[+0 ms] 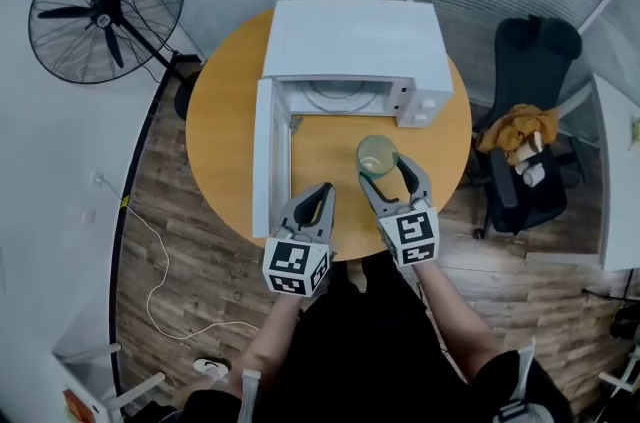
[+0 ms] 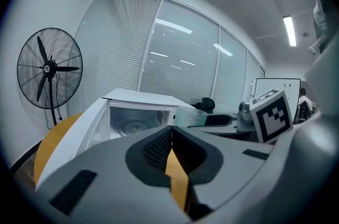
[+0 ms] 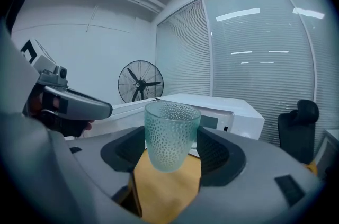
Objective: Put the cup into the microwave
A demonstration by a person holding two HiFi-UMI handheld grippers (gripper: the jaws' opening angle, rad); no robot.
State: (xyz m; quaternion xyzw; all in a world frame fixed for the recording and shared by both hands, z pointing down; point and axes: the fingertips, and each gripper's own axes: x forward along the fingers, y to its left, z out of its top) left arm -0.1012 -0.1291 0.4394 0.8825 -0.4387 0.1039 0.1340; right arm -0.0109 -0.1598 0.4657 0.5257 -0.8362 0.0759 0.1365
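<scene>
- Holding nearest the person, the left gripper (image 1: 322,193) has its jaws pressed together with nothing between them; only a sliver of the yellow table (image 1: 225,131) shows past the pads
- Just to its right, the right gripper (image 1: 384,173) is spread wide and clamped on the cup (image 3: 172,133), a dimpled, clear greenish tumbler standing upright between the pads, its base apparently clear of the tabletop
- Ahead of both grippers, and a little left of the right one, the microwave (image 1: 350,36) stands with its cavity open and the turntable (image 1: 335,94) bare
- Its door (image 1: 263,161) swings out along the left side of the left gripper, so the path in from the right gripper looks free
- Slipping looks like the main risk: the cup tapers and seems smooth, so a loose squeeze or a sudden tilt could let it slide out of the pads onto the table
- Clipping the frame is the next: the rim sits above the jaws, so going in too high could knock it on the top edge of the opening
- The grippers are close together, and veering left could bump them
- Farther off, a fan (image 1: 105,6) and an office chair (image 1: 530,111) stand well clear of the table
</scene>
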